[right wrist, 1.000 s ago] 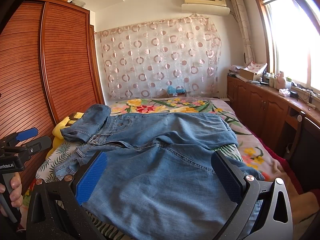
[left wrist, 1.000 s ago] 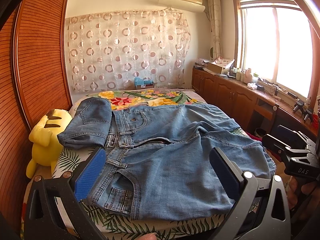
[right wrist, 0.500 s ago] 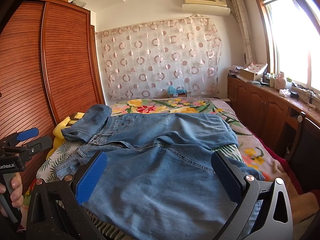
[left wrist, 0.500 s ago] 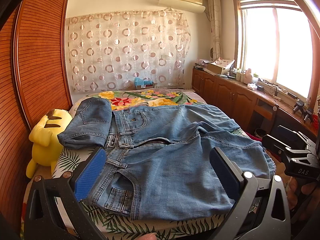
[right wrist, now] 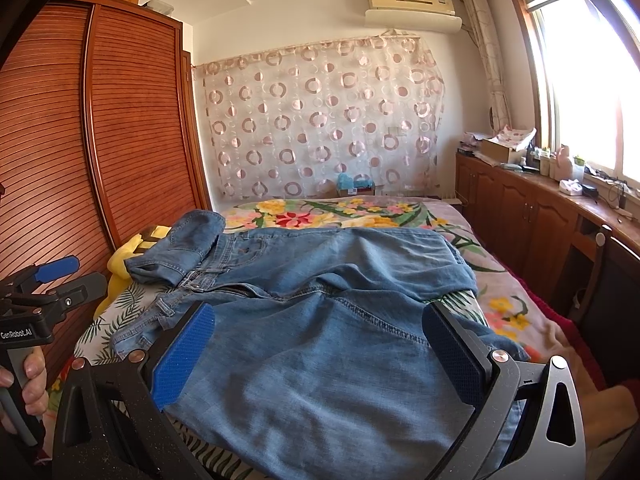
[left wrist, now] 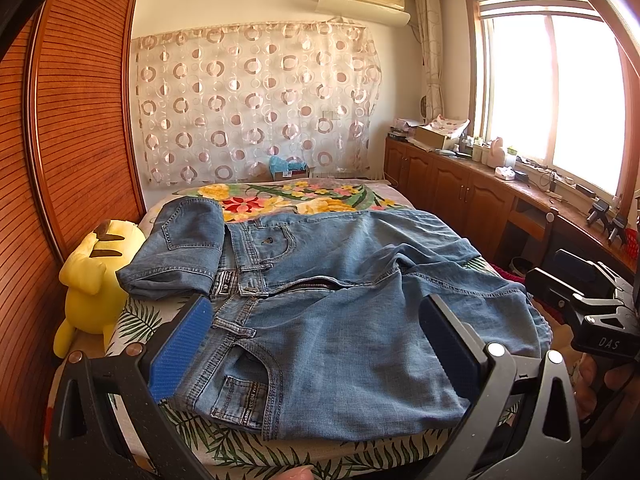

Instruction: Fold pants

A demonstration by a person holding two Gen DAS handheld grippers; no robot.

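Blue denim pants (left wrist: 344, 300) lie spread across the bed, waistband to the left, legs running right. One leg end (left wrist: 180, 252) is turned back over the waistband at the far left. My left gripper (left wrist: 316, 344) hovers open over the near waist and front pocket, nothing between its blue pads. In the right wrist view the pants (right wrist: 328, 320) fill the foreground and my right gripper (right wrist: 320, 356) stands open above the near leg. The left gripper's body (right wrist: 40, 300) shows at that view's left edge, held by a hand.
A yellow plush toy (left wrist: 92, 276) sits at the bed's left side against the wooden wardrobe (left wrist: 68, 140). The flowered bedsheet (left wrist: 300, 196) stretches beyond the pants. Wooden cabinets (left wrist: 452, 184) and a cluttered counter run under the window on the right.
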